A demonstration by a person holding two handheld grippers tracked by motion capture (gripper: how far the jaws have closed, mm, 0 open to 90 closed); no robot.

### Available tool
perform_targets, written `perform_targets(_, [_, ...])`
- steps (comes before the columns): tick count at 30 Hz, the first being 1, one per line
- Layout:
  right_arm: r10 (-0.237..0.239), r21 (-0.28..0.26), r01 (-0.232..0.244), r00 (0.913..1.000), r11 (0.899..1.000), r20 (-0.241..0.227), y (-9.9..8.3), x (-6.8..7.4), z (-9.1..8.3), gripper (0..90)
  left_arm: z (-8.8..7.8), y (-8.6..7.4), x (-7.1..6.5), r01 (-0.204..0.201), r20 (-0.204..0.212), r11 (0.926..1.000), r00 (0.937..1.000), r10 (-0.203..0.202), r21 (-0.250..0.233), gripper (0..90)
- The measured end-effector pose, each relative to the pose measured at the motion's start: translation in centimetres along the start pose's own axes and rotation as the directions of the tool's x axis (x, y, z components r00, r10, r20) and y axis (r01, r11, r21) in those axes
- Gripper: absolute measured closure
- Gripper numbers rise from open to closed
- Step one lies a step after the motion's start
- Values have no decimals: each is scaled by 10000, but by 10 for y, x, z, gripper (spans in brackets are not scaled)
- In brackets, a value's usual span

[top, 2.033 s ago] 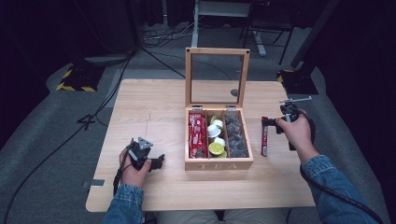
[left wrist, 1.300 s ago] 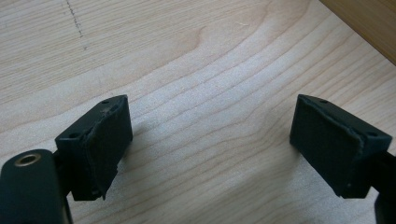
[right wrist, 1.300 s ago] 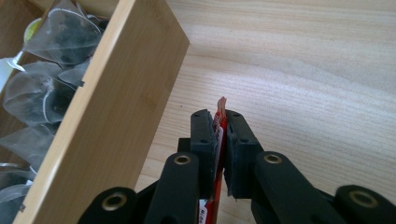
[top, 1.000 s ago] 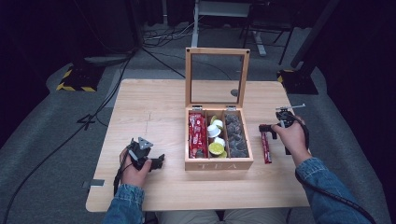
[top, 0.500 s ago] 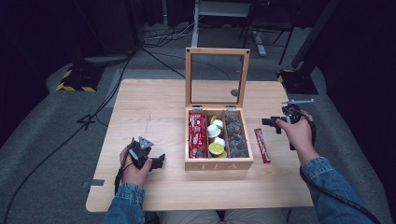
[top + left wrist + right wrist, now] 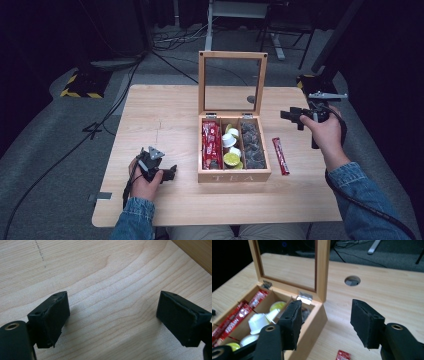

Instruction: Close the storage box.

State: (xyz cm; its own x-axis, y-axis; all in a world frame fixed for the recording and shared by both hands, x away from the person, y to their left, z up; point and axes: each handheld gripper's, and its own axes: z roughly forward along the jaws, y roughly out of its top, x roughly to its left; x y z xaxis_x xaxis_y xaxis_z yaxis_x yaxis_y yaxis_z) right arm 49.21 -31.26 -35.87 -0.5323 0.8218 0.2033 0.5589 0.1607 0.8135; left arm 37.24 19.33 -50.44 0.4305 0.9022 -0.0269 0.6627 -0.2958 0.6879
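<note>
Red sachet (image 6: 280,155) flat on table, below right gripper (image 6: 291,116); jaws just opened, empty.

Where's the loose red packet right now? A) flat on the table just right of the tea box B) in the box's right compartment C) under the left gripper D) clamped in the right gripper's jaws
A: the red packet lies flat on the table just right of the tea box, while the right gripper is raised above it with jaws apart and nothing between them.
</note>
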Motion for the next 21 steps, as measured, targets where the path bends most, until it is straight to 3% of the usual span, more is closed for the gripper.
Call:
perform_targets(3, [38,-129,-40,9999,9999,-134,8,5,-2,428,0,0,0,-3,1,10000,10000,3,4,118])
perform_targets(8, [-547,-758,531,9983,9957,-190,24,13,-3,401,0,0,0,6,5,10000,10000,-6,1,117])
perform_targets(14, [-891,-1057,854,9956,9907,-302,46,19,4,393,0,0,0,5,-27,10000,10000,-5,0,117])
perform_targets(19, [-758,-1222,658,9940,9903,-788,60,23,17,364,0,0,0,6,-31,10000,10000,-6,-5,117])
perform_targets(21, [-893,-1337,789,9933,9879,-733,66,24,20,355,0,-1,0,28,-36,10000,10000,-28,-7,117])
